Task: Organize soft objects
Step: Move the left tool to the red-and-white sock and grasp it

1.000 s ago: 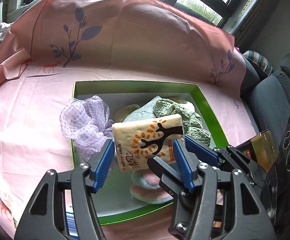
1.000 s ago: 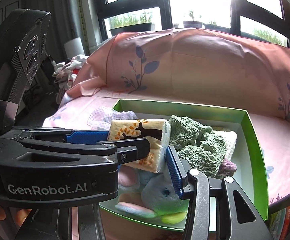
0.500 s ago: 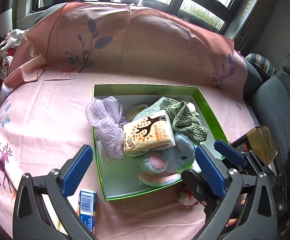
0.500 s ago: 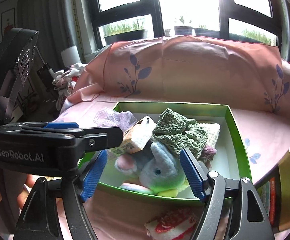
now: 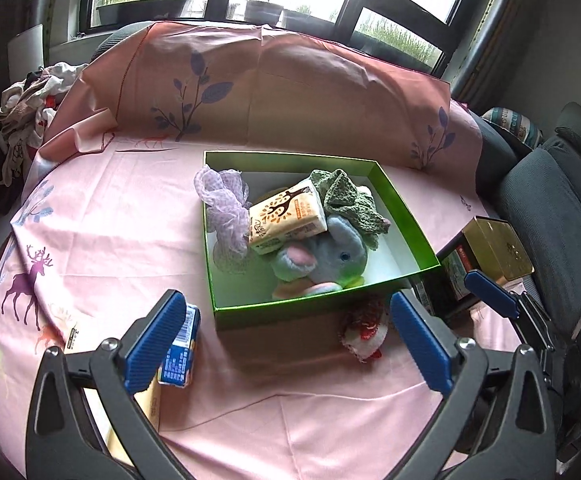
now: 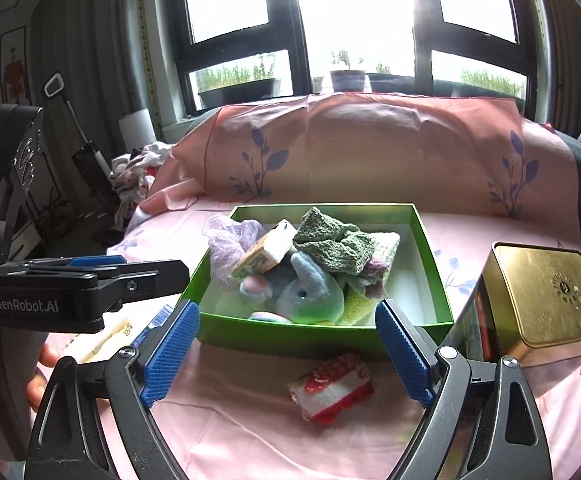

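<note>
A big pink cloth (image 5: 122,216) with deer and leaves covers the table. In the middle of it sits a green box (image 5: 314,308). The box is quite full of soft things: a green knitted cloth (image 5: 346,196) toward its far right corner, a gray stuffed elephant (image 5: 330,256) near its front edge, a purple netted puff (image 5: 222,200) against its left wall, and a tissue pack (image 5: 286,216) lying tilted on top of the elephant.

A gold tin (image 6: 546,292) stands just beside the box's right front corner. A blue carton (image 5: 180,348) lies near the front left edge of the table.

One soft thing is not in the box. It is a small red and white knitted toy (image 6: 330,380), lying on the cloth just in front of the box's front wall.

The left gripper (image 5: 286,340) hangs over the front of the table with its blue pads spread wide and nothing between them. The right gripper (image 6: 286,344) is spread wide too, and empty, with the little toy below the gap.

I think the tissue pack's turn is done and the little toy comes next. The right gripper looks best placed. It would need to dip down, pinch the toy gently, lift it over the front wall and let it go in the bare right side of the box.
</note>
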Available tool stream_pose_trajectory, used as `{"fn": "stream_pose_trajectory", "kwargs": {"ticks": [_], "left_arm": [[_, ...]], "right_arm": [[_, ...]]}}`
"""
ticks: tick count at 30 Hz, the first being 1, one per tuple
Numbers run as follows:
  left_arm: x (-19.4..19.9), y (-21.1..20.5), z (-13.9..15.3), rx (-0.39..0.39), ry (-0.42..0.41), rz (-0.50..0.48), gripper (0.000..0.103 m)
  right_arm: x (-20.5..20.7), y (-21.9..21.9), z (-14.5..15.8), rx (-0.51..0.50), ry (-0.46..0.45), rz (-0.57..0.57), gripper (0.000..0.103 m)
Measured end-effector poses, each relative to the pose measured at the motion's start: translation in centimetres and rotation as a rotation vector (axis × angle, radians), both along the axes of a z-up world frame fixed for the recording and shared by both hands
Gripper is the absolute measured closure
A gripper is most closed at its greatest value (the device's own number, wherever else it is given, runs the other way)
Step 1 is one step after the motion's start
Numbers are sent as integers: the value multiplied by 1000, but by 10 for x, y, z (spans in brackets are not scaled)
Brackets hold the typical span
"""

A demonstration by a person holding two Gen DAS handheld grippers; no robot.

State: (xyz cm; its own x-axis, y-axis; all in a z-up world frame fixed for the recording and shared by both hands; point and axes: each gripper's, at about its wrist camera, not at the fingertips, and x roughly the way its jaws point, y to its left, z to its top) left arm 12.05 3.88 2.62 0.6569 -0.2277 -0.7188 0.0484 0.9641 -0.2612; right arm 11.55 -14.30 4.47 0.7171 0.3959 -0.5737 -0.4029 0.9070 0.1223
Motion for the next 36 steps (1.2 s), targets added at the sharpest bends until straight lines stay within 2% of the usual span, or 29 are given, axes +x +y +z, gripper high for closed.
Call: {"fn": "stream_pose_trajectory", "kwargs": {"ticks": [11,25,32,36], "left_arm": [[-47,-9,-9,-9,4,-21,1],[-64,-5,-31,-6,30,28,1],[-64,-2,-58,6,83,39,1],[-64,1,-77,-41,120,36,1]], "right_arm": [[-36,-14,-3,-18,6,-11,13],[-46,-27,-24,-25,55,-34,13],[-40,-37,-56,-15,134,-52,13],[-35,-46,-82,1,200,-51,13]]}}
